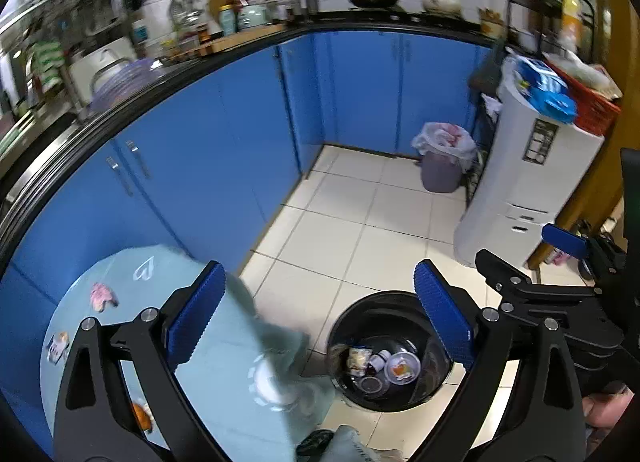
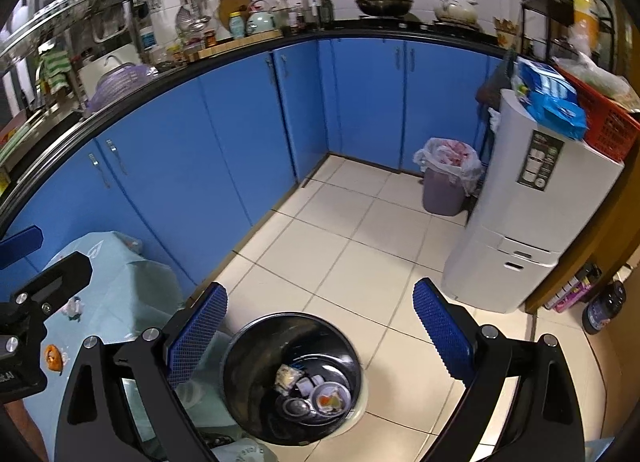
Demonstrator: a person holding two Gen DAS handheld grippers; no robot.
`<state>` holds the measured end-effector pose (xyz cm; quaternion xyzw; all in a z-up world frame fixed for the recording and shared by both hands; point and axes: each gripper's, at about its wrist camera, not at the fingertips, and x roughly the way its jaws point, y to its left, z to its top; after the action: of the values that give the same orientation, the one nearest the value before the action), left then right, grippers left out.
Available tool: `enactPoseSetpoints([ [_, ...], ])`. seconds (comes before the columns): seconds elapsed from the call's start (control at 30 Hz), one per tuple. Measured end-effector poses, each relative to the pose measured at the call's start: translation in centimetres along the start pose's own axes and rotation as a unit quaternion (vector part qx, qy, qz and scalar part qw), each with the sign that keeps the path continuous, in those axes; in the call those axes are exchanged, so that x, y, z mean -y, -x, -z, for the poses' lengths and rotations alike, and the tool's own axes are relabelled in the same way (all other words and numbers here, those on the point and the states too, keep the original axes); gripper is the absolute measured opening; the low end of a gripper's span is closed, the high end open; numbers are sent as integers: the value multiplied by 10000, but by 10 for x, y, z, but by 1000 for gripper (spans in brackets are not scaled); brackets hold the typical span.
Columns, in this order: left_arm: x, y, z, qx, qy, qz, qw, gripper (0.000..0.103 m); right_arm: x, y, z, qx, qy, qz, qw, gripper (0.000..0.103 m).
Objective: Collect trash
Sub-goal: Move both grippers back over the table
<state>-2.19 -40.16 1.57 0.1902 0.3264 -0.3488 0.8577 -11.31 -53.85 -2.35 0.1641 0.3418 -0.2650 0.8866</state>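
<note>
The trash (image 1: 384,368) lies at the bottom of a black bin (image 1: 390,350) on the floor: a white lidded cup with orange inside, a dark round lid, a small jar and a crumpled yellowish wrapper. In the left wrist view the bin sits low and right of centre, below and between the left tool's (image 1: 320,318) two blue pads, closer to the right pad, which overlaps its rim. The left tool stands wide apart with nothing between its pads. In the right wrist view the bin (image 2: 294,378) is at lower centre, nearer the left pad of the right tool (image 2: 320,330), whose jaws also gape wide and empty.

More scraps remain on the surface (image 1: 168,334), a round top under a pale blue cloth at the lower left of both views, just beside the bin: a pink piece (image 1: 102,297), a small wrapper (image 1: 58,346) and an orange bit (image 1: 142,416). The orange bit (image 2: 53,358) also shows at the left edge of the right wrist view.

Further off, a second bin (image 1: 442,166) with a white liner stands in the corner at the right, against blue cabinets (image 1: 200,150). A tall white appliance (image 1: 528,190) stands beside it, carrying blue packets and a red basket. The floor (image 1: 360,222) is pale tile.
</note>
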Motion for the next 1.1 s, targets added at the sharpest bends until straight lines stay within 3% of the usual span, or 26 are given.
enactPoseSetpoints([
  [0.3,-99,6,41,-233,783,-732,9940,95,-99,-10,5,154,879,-382,9953,92],
  [0.57,-197,11,97,-536,1488,-1377,9778,95,-200,-26,25,52,1563,-903,9836,92],
  [0.73,-246,14,133,-740,1869,-1629,9659,95,-251,-38,43,-227,1807,-1186,9761,92],
  [0.93,-289,15,170,-959,2008,-1937,9555,95,-306,-49,80,-750,2258,-1617,9577,92],
  [1.1,-318,11,185,-1043,2168,-1991,9500,95,-346,-46,112,-899,2764,-1854,9387,92],
])
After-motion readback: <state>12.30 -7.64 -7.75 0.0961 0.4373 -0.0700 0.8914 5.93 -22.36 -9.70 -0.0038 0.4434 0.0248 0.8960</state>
